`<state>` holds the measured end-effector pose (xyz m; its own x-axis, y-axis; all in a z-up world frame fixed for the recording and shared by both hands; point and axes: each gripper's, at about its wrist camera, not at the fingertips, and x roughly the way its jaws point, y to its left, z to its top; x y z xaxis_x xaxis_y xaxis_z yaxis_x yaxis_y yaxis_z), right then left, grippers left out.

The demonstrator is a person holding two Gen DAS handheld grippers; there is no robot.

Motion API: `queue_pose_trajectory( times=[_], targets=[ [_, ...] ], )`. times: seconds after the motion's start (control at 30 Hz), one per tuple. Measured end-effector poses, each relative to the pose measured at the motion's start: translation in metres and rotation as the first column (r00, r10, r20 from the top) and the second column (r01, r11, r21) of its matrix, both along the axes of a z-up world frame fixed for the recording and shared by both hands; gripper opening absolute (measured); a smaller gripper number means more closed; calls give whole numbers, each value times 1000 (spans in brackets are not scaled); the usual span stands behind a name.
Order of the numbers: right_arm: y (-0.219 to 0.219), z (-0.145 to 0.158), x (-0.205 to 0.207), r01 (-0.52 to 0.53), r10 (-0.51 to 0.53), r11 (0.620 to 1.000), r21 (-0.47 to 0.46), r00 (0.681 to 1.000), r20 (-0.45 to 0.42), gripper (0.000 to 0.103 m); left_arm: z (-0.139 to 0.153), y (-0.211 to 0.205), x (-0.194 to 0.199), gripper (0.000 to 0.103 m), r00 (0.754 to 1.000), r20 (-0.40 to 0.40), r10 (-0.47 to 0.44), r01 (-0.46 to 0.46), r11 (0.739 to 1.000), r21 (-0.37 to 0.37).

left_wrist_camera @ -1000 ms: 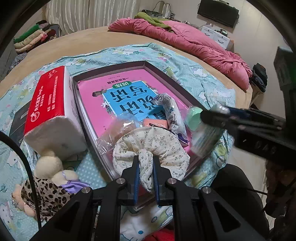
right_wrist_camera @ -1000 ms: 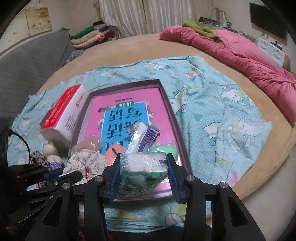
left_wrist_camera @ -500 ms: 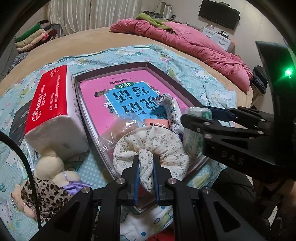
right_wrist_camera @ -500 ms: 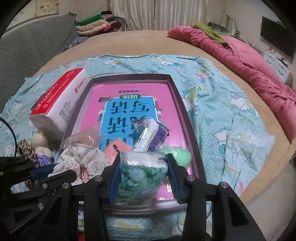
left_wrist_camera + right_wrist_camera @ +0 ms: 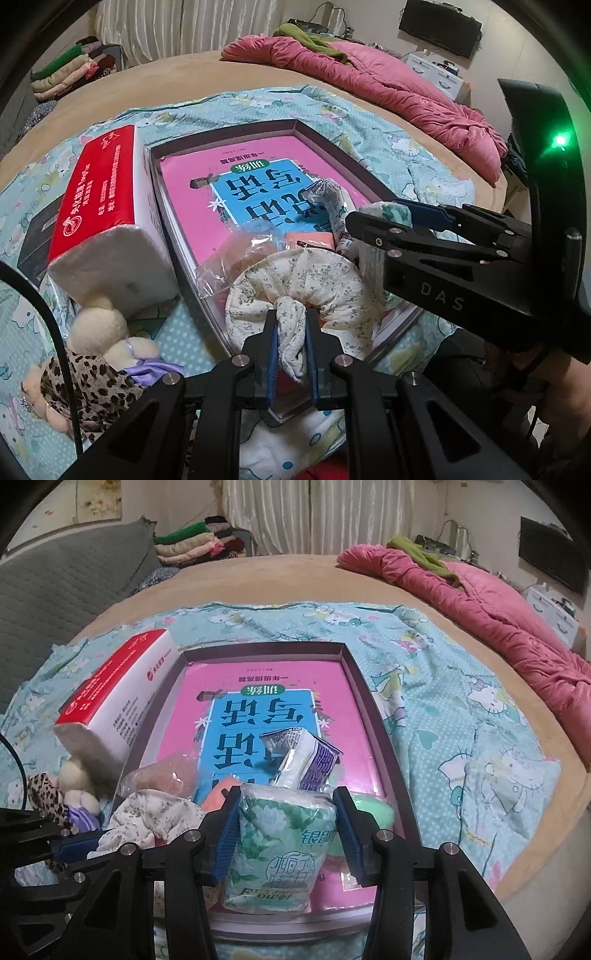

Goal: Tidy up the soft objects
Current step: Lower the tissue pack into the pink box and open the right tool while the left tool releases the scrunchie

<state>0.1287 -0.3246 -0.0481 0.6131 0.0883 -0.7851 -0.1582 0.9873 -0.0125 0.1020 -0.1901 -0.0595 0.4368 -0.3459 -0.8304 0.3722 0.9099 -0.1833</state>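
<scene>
My left gripper (image 5: 290,325) is shut on a white floral cloth scrunchie (image 5: 306,280) that lies over the near left corner of the shallow dark box (image 5: 332,144). My right gripper (image 5: 286,806) is shut on a green floral tissue pack (image 5: 280,845), held over the box's near edge (image 5: 295,921); it also shows in the left wrist view (image 5: 386,214). In the box lie a pink book (image 5: 266,701), a white-purple packet (image 5: 303,758), a clear bag (image 5: 159,775), an orange piece (image 5: 218,794) and a green pad (image 5: 369,808).
A red-white tissue brick (image 5: 103,218) leans on the box's left side. A plush doll in leopard print (image 5: 88,354) lies beside it. A pink quilt (image 5: 498,602) is heaped at the far right. Folded clothes (image 5: 195,542) are stacked at the back. The bed edge (image 5: 535,856) is at right.
My right gripper has moved left and forward with the tissue pack, over the box's near edge. My left gripper has barely moved and still holds the scrunchie.
</scene>
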Motion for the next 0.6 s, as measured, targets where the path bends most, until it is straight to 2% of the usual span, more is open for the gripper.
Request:
queue_pose_trajectory(
  times=[0.37,0.6],
  targets=[
    [0,8,-5,-12,11,1000,28,999,47,62,-1,3,2,14,1000,-14,7,-7,1000,-18],
    [-9,17,-13,19,-22,999,42,997,70,70,1,5,3,17,1000,-19,18,-18,999,-33]
  ],
)
